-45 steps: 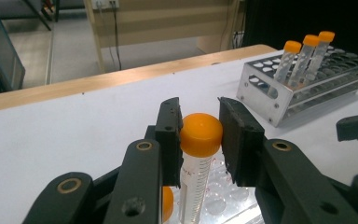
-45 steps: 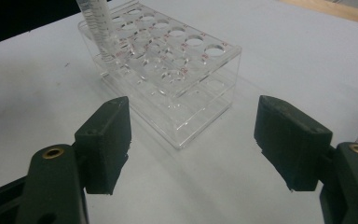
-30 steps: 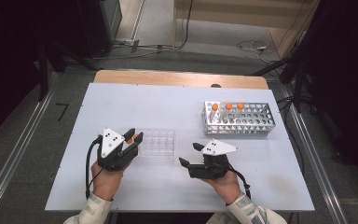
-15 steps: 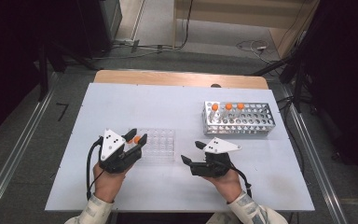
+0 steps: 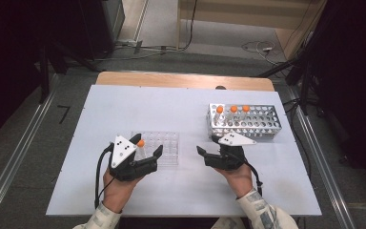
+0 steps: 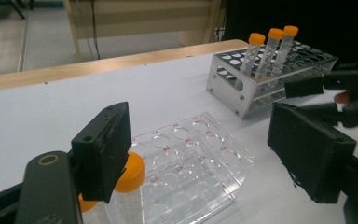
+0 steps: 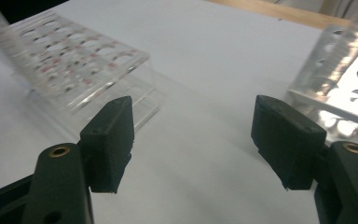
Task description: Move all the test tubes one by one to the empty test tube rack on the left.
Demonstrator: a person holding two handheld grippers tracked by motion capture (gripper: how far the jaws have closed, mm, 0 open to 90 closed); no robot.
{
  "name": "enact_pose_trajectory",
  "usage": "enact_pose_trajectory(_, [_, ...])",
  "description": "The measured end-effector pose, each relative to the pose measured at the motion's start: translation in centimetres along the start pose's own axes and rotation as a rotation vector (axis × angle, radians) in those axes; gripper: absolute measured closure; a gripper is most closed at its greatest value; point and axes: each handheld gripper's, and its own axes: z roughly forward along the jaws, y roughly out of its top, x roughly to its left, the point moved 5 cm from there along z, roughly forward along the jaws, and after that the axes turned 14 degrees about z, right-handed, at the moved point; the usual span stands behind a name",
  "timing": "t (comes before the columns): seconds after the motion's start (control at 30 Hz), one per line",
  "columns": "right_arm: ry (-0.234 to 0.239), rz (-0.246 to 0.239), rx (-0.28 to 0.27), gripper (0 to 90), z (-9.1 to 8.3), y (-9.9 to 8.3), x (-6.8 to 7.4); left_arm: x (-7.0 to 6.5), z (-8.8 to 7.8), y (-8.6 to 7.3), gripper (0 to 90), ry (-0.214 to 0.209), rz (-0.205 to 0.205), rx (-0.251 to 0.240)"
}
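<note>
Left gripper view: left gripper (image 6: 205,154) agape around orange-capped tube (image 6: 129,186).

Flat white rectangular tabletop (image 5: 124,109), with a light wooden strip (image 5: 181,80) along its far edge. Directly on the white surface, near the middle-front: a clear plastic tube rack with a grid of round holes (image 5: 164,145) (image 6: 200,158) (image 7: 74,56), holding one orange-capped clear tube (image 5: 140,149) (image 6: 128,186) at its near left corner. To the right of the clear rack and slightly farther back, well apart from it: a shiny perforated metal tube rack (image 5: 257,123) (image 6: 256,88) with three orange-capped tubes (image 5: 233,113) (image 6: 270,46) upright along its far left side.
</note>
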Motion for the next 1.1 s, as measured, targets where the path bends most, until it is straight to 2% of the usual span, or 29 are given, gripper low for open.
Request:
enact_pose_trajectory(0.2, [-0.078,0.041,-0.042,30.5,0.3,1.5,-1.9,-0.3,0.1,0.1,20.1,-0.003,0.002,-0.004])
enact_pose_trajectory(0.33, [-0.128,0.038,-0.043,31.4,0.8,2.1,-3.1,-0.5,0.0,0.2,20.1,-0.009,0.009,-0.004])
enact_pose_trajectory(0.47, [-0.164,0.064,-0.055,34.1,1.1,2.7,-4.4,-0.5,0.1,0.2,20.2,-0.009,0.005,-0.004])
enact_pose_trajectory(0.87, [-0.210,0.096,-0.091,46.6,3.0,4.9,-5.8,-0.5,-0.2,0.4,21.6,-0.015,0.003,-0.018])
enact_pose_trajectory(1.1, [-0.219,0.114,-0.096,53.8,4.2,4.9,-6.3,-0.5,-0.2,0.4,21.6,-0.015,0.001,-0.019])
